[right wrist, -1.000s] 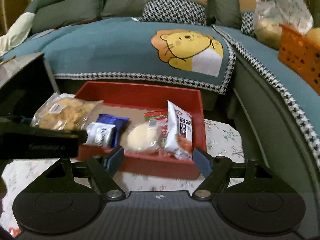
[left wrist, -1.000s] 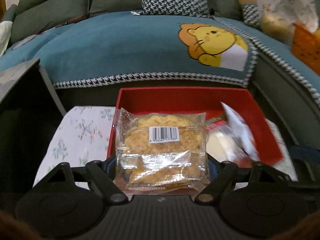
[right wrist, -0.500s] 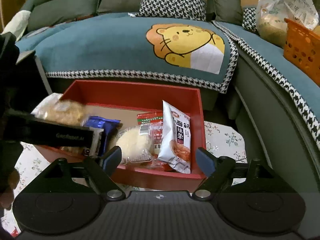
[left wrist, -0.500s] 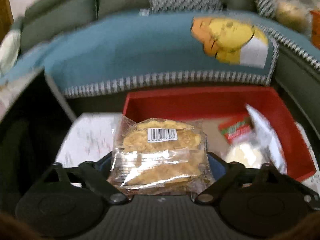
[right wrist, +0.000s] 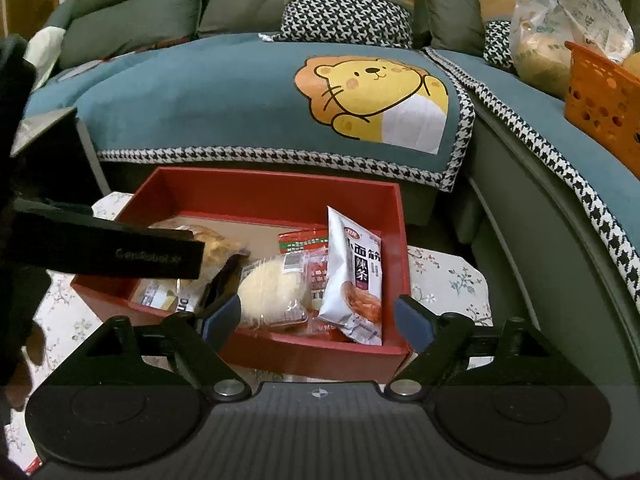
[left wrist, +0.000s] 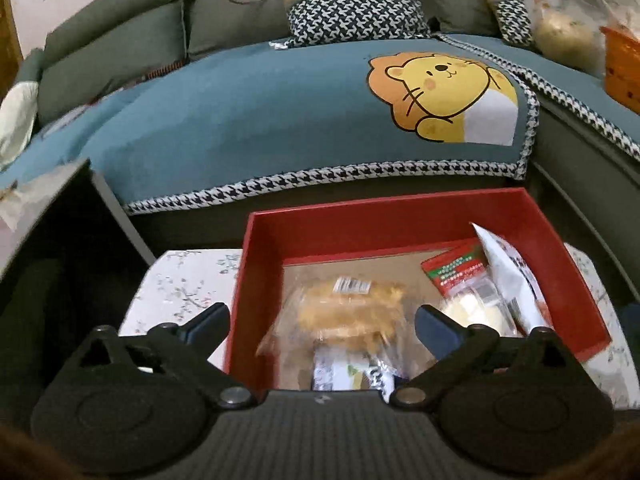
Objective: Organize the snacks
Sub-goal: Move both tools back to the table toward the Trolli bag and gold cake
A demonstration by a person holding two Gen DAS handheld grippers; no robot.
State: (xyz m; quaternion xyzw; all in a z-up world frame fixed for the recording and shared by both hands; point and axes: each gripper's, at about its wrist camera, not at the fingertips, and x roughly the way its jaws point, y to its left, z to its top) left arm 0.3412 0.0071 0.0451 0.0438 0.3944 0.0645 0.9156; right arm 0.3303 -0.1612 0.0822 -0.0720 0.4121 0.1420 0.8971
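Right wrist – left gripper [right wrist: 218, 280] (fingers apart) masks red box [right wrist: 280, 354] snacks.

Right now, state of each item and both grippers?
left gripper: jaws open, nothing clamped, over the box
right gripper: jaws open, empty; they have just been opening
red box: open top, on the floral cloth
crispy snack pack: lying in the box, released
round bun pack: lying in the box
white spicy-strip pouch: propped on edge against the box's right wall
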